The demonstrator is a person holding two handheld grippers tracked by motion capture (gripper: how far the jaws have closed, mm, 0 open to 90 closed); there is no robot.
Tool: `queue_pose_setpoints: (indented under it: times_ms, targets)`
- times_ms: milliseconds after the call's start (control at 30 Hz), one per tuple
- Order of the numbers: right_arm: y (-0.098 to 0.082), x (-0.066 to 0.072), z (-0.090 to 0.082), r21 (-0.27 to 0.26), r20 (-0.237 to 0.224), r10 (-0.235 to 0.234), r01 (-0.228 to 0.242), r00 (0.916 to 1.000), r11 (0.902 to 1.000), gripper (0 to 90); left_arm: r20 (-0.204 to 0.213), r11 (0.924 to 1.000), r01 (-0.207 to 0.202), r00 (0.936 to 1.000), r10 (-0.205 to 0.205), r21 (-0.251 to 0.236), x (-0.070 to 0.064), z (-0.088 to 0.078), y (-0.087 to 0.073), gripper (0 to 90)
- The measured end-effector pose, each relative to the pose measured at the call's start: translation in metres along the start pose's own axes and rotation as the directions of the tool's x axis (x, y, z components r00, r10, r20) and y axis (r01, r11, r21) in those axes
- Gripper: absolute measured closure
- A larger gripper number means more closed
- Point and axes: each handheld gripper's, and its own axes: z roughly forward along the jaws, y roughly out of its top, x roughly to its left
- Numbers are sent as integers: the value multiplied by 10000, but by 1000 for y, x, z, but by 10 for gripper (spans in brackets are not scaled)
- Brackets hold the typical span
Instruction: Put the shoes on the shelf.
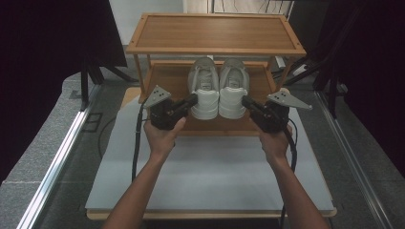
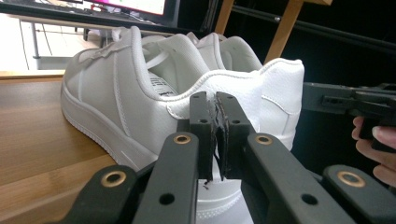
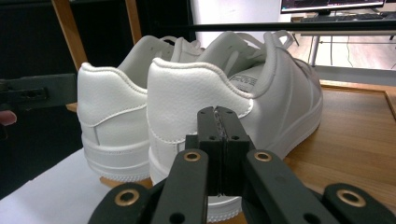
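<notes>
Dim room, grey floor, white board under two-tier wooden shoe rack [image 1: 216, 49]; pair of white leather sneakers [image 1: 218, 88] side by side on lower shelf, heels toward me, overhanging near edge; my left gripper [image 1: 194, 99] at left sneaker's heel side, jaws pressed together, holding nothing; my right gripper [image 1: 245, 101] at right sneaker's heel side, jaws likewise closed, empty; actual contact with shoes unclear.

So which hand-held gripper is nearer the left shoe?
Left. The left hand-held gripper, shut, sits at the left shoe's outer heel; the right hand-held gripper, shut, is beyond the right shoe.
</notes>
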Motion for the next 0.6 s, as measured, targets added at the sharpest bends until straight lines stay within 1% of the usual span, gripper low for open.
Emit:
queue_pose_setpoints:
  times_ms: [33, 67, 133, 167, 267, 333, 367, 400, 433, 467, 533, 567, 600]
  targets:
    - [0, -1, 0, -34, 34, 31, -31, 10000, 10000, 882, 17, 9997, 216, 9998, -216, -102, 3, 0, 1, 856]
    - [0, -1, 0, -34, 34, 31, -31, 10000, 10000, 882, 17, 9997, 216, 9998, -216, -102, 3, 0, 1, 841]
    - [0, -2, 1, -99, 110, 45, -43, 9999, 9999, 877, 118, 9993, 355, 9993, -354, -100, 6, 1, 2, 835]
    - [1, -3, 2, -108, 126, 57, -56, 9999, 9999, 878, 45, 9997, 255, 9997, -254, -56, 6, 3, 2, 833]
    - [0, -3, 3, -142, 225, 45, -42, 9997, 9999, 881, 34, 9997, 261, 9997, -260, -36, 5, 3, 2, 837]
    - [-1, -1, 3, -143, 283, 22, -17, 9996, 9999, 888, -16, 9998, 178, 9998, -178, 54, 3, 1, 2, 845]
    - [-3, 0, 2, -103, 219, -33, 36, 9998, 9999, 888, 123, 9998, 151, 9998, -153, 152, 2, 0, 0, 850]
    - [-4, 1, 1, -69, 62, 26, -26, 10000, 10000, 889, 158, 9998, 108, 9998, -111, 190, 1, -1, -1, 851]
    - [-4, 1, 1, -69, 62, 26, -26, 10000, 10000, 889, 158, 9998, 108, 9998, -111, 190, 1, -1, -1, 851]
    - [-6, 3, 0, 54, -104, -50, 50, 9999, 10000, 889, 253, 9995, -5, 9997, -3, 323, -2, 0, -2, 854]
    - [-7, 4, 1, 78, -139, -68, 69, 9999, 9999, 890, 240, 9992, -83, 9997, 73, 400, -4, 1, -3, 854]
    - [-7, 5, 1, 114, -179, -89, 91, 9998, 9999, 890, 135, 9992, -150, 9998, 145, 381, -5, 2, -3, 855]
    - [-7, 7, 1, 133, -167, -172, 174, 9997, 9998, 890, 140, 9991, -160, 9998, 155, 385, -5, 2, -2, 859]
